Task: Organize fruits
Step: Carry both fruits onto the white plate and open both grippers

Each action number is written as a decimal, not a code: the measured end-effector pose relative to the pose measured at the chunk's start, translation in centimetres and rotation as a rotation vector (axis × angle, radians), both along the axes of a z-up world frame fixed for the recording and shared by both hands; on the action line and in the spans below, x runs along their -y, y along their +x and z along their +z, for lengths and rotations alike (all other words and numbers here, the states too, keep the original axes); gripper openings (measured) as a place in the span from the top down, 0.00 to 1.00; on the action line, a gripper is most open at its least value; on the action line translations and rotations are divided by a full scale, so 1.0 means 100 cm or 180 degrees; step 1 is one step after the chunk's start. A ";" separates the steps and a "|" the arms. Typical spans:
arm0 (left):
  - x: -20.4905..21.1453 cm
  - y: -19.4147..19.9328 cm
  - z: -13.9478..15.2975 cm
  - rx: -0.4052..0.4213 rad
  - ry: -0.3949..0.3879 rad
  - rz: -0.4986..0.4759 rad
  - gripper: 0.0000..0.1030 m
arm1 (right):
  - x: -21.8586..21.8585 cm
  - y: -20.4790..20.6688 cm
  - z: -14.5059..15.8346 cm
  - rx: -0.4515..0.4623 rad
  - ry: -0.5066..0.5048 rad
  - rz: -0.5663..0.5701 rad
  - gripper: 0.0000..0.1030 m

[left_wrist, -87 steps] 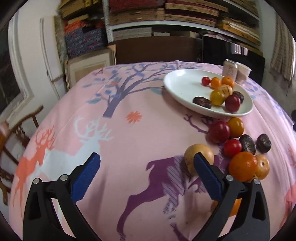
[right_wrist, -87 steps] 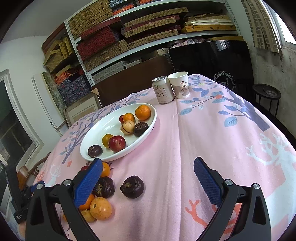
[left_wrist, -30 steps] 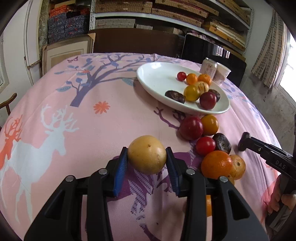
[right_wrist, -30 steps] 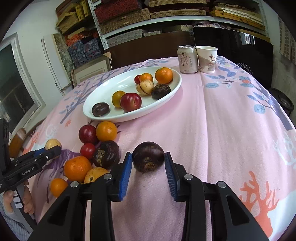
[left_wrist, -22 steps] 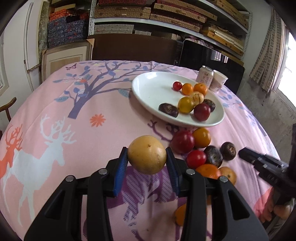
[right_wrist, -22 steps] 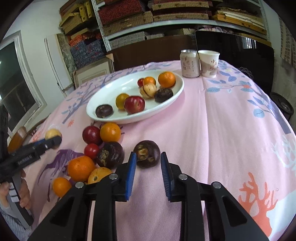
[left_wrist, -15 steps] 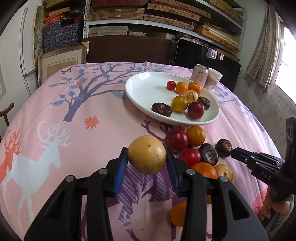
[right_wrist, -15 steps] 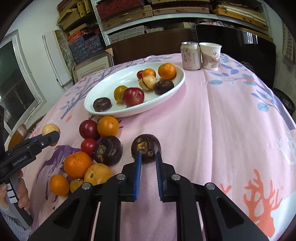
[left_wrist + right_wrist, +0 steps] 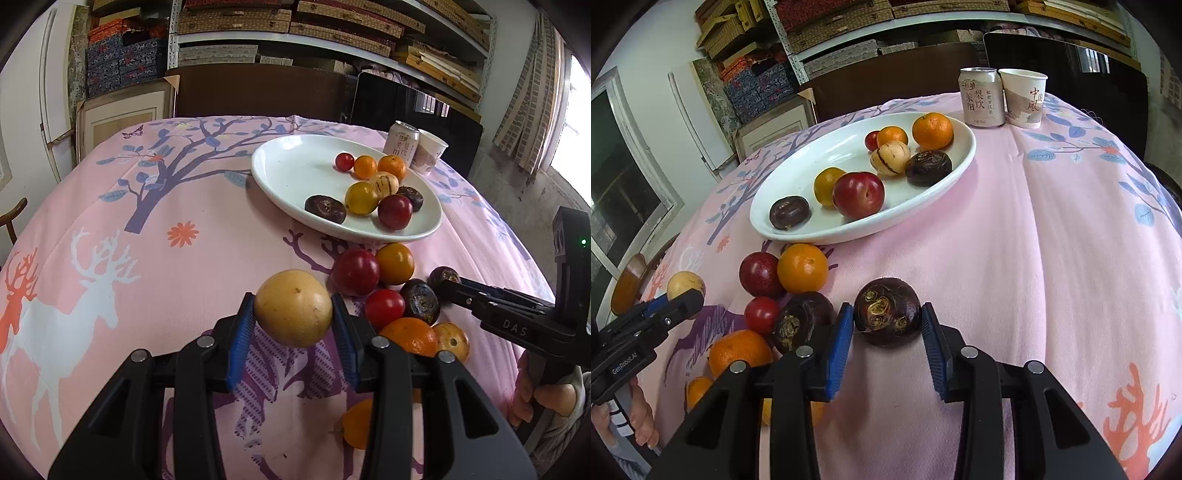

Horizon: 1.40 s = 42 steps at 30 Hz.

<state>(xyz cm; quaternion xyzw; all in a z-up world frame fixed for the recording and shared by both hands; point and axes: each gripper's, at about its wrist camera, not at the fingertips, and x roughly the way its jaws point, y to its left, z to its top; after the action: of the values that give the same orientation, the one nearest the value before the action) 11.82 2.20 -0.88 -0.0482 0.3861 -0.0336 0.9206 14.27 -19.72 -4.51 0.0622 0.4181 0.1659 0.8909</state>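
Note:
My left gripper [image 9: 293, 314] is shut on a pale yellow round fruit [image 9: 293, 308] and holds it above the pink tablecloth. My right gripper [image 9: 886, 325] is shut on a dark purple fruit [image 9: 887, 311] beside the loose pile; whether the fruit is lifted is unclear. The white oval plate [image 9: 291, 173] holds several fruits: oranges, a red plum [image 9: 858, 194], a striped melon, dark fruits. Loose fruits lie before the plate: a red plum [image 9: 355, 272], an orange [image 9: 395, 263], a small tomato [image 9: 385, 308], a dark fruit [image 9: 420, 301], a large orange [image 9: 408, 340].
A drink can [image 9: 982, 96] and a paper cup [image 9: 1024, 98] stand behind the plate at the table's far edge. Shelves with boxes, a dark monitor and a wooden chair back lie beyond. A chair [image 9: 13, 218] stands at the left.
The left gripper has held the yellow fruit throughout, edging up and towards the plate. The right gripper closed short of the dark fruit, then reopened and now grips it.

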 end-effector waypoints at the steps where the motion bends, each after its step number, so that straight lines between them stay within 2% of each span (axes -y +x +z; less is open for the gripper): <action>1: 0.000 0.000 -0.001 -0.0009 0.0016 -0.0003 0.61 | -0.001 -0.002 0.001 0.0028 -0.0049 0.0000 0.63; 5: 0.001 0.001 -0.004 -0.0039 0.0051 0.0002 0.61 | -0.001 -0.020 0.015 0.0288 -0.0143 0.0010 0.63; 10: -0.002 0.012 0.010 0.0006 -0.0028 0.0042 0.61 | 0.012 -0.033 0.035 0.0468 0.0049 -0.0054 0.63; 15: 0.005 0.053 0.038 0.0156 0.0056 0.0066 0.61 | 0.013 -0.010 0.064 0.0502 0.0123 -0.0060 0.63; 19: 0.017 0.095 0.044 0.0189 0.0118 0.0076 0.61 | 0.000 0.017 0.080 0.0584 0.0073 -0.0041 0.63; 24: 0.027 0.142 0.028 0.0119 0.0199 0.0048 0.61 | -0.008 0.052 0.066 0.0561 0.0203 -0.0139 0.62; 25: 0.028 0.147 0.024 0.0114 0.0220 0.0060 0.57 | -0.004 0.057 0.060 0.0537 0.0332 -0.0188 0.59; 26: 0.028 0.152 0.020 0.0123 0.0246 0.0081 0.45 | 0.002 0.061 0.053 0.0491 0.0483 -0.0216 0.54; 27: 0.028 0.155 0.016 0.0149 0.0281 0.0099 0.39 | 0.006 0.065 0.048 0.0445 0.0536 -0.0217 0.47; 28: 0.028 0.155 0.014 0.0171 0.0313 0.0096 0.35 | 0.010 0.067 0.046 0.0447 0.0533 -0.0253 0.46; 31: 0.030 0.155 0.012 0.0191 0.0391 0.0051 0.35 | 0.019 0.069 0.043 0.0448 0.0573 -0.0383 0.42; 35: 0.030 0.148 0.018 0.0283 0.0408 0.0080 0.27 | 0.023 0.068 0.037 0.0398 0.0623 -0.0419 0.37; 37: 0.032 0.144 0.022 0.0345 0.0495 0.0123 0.26 | 0.022 0.063 0.036 0.0415 0.0576 -0.0417 0.35; 42: 0.035 0.126 0.033 0.0420 0.0508 0.0148 0.25 | 0.021 0.048 0.037 0.0489 0.0516 -0.0400 0.32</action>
<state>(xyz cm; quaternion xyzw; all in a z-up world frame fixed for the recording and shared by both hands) 24.47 -1.35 2.46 0.0186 0.3249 0.0156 0.9454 19.07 -21.82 -0.77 0.1472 0.3292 0.1473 0.9210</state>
